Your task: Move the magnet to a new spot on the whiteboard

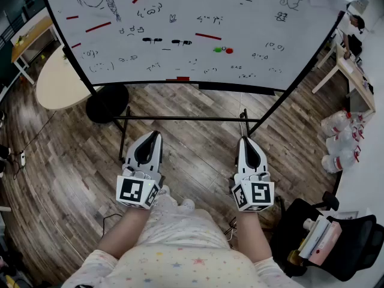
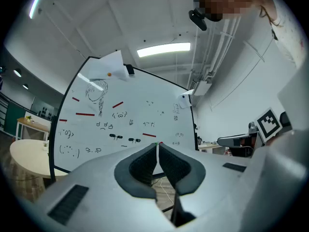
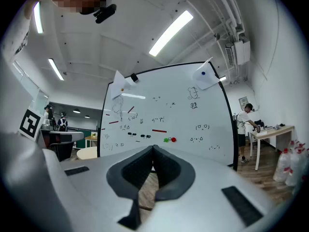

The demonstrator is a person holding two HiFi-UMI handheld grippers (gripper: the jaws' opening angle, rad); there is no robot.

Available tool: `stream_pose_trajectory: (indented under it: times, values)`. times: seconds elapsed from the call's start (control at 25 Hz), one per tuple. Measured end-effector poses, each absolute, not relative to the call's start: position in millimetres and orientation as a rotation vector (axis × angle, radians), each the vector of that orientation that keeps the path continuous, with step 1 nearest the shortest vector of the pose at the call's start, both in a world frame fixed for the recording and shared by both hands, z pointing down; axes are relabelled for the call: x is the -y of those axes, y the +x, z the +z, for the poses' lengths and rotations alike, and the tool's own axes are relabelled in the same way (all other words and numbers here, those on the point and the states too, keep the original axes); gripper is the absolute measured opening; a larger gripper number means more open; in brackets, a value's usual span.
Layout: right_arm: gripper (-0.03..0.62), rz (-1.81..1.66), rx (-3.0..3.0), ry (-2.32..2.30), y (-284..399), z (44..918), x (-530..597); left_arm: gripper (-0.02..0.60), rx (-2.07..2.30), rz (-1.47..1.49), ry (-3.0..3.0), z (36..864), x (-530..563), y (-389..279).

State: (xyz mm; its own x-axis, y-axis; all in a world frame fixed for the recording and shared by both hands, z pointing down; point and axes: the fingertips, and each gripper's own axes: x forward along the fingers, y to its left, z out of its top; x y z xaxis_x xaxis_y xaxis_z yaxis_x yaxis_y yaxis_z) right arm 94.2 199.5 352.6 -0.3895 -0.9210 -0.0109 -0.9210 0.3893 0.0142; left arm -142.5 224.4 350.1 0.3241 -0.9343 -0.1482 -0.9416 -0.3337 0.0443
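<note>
**Mia:** Has the magnet been moved yet?

**Ben:** I don't think so. It looks like the job has not started. The left tool (image 1: 154, 135) is shut tight and has nothing in it. The right tool (image 1: 245, 140) is closed too, and it is also empty.

**Mia:** Where are the tools?

**Ben:** Both are held low in front of the person, over the wooden floor (image 1: 198, 161). They point at the whiteboard (image 1: 258, 17) but are well away from it.

**Mia:** And where is the magnet?

**Ben:** A round green magnet (image 1: 217, 50) and a round red magnet (image 1: 228, 51) sit side by side on the board. They are low down and a bit right of the middle. There are some long red strips (image 1: 208, 36) on the board too. I can't tell which one is meant to move.

**Mia:** So what is left to do?

**Ben:** Nearly all of it, I think. The person must step closer and open a tool. Then they must pinch a magnet, pull it off and stick it somewhere new on the board.
</note>
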Motion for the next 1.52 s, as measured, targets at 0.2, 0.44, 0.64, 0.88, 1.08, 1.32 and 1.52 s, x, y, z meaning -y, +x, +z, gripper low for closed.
stream_pose_trajectory:
  times: [0.2, 0.44, 0.64, 0.88, 1.08, 1.32, 1.52]
  values:
    - [0.000, 0.030, -2.628, -1.716, 92, 351, -204, 0.025, -1.777, 0.208, -2.510, 353, -226, -140]
    - [0.000, -0.006, -2.584, -1.709, 98, 349, -207, 0.025, -1.771, 0.212, -2.507, 350, -223, -136]
    - [0.047, -0.020, -2.563, -1.718, 105, 345, -205, 0.034, -1.761, 0.234, -2.554, 347, -212, -128]
    - [0.109, -0.038, -2.534, -1.728, 111, 341, -197, 0.162, -1.828, 0.170, -2.554, 356, -198, -129]
    - [0.151, -0.037, -2.530, -1.729, 112, 342, -186, 0.221, -1.853, 0.164, -2.562, 360, -185, -126]
    - [0.206, -0.048, -2.537, -1.743, 110, 345, -165, 0.238, -1.869, 0.175, -2.534, 356, -161, -132]
    - [0.236, -0.042, -2.546, -1.757, 108, 345, -133, 0.238, -1.885, 0.194, -2.535, 358, -125, -134]
